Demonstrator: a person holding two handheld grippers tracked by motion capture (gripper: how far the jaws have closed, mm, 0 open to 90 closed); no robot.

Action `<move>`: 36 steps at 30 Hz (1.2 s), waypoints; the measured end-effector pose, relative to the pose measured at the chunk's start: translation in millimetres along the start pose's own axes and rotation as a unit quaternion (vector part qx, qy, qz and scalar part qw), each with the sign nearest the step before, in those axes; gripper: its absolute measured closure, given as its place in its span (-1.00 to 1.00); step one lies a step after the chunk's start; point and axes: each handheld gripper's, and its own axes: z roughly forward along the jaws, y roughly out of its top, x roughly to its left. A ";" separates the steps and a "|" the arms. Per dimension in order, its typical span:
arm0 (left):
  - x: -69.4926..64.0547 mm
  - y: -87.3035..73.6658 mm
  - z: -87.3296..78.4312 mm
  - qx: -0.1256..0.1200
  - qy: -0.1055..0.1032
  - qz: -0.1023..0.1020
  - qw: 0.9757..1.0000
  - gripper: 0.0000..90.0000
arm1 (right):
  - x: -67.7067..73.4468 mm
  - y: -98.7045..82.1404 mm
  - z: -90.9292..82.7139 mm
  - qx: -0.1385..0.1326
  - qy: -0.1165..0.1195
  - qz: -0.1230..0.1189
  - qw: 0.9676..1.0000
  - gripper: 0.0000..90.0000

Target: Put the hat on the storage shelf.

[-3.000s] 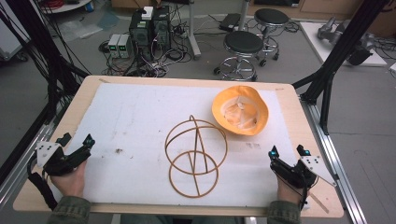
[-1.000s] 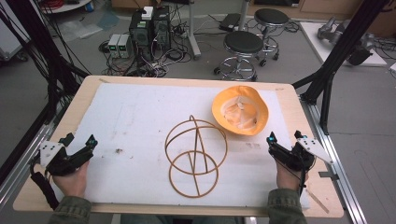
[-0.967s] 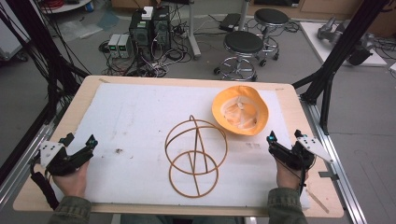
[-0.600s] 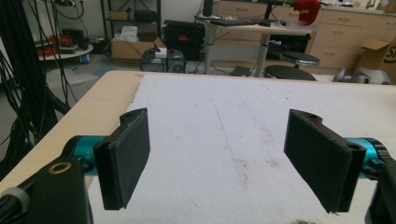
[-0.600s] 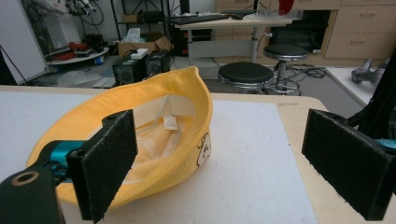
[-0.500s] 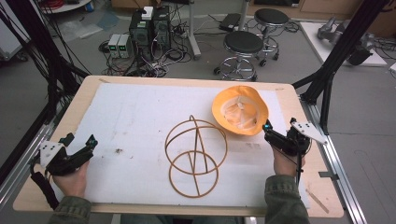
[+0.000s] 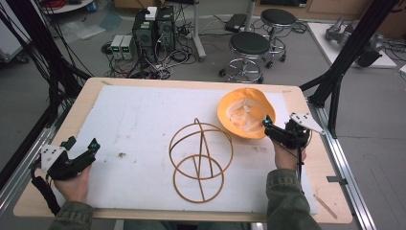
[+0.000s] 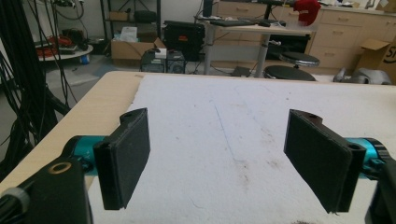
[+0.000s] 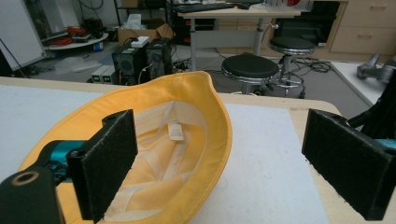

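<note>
The yellow hat lies upturned at the upper right of the white mat on the tabletop, holding nothing but its pale lining and tag; the wire frame stands just beside it, lower centre; the right gripper (jaws apart) has moved up to the hat's rim since earlier; the left gripper, jaws apart, stays lower left.

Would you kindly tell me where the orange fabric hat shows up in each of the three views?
High view: the upturned orange fabric hat lies right of centre, beside the wooden wire stand.
Left gripper view: I can't find it there.
Right gripper view: the hat sits low and left of centre, its brim between the open jaws.
Shared landmark: the round black stool.
</note>
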 end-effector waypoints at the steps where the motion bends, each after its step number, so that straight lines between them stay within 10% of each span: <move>1: -0.1 0.0 0.4 0.000 0.000 -0.001 1.000 -0.49 | -0.3 0.5 2.6 0.002 -0.001 0.005 1.000 -0.80; 22: 0.0 0.2 -0.3 0.001 -0.013 -0.010 1.000 -0.49 | 0.0 13.6 61.3 0.080 0.001 -0.012 0.997 -0.80; 36: -0.5 0.1 -0.9 0.001 -0.018 -0.008 1.000 -0.49 | 2.3 17.4 98.9 0.172 -0.003 -0.027 0.985 -0.80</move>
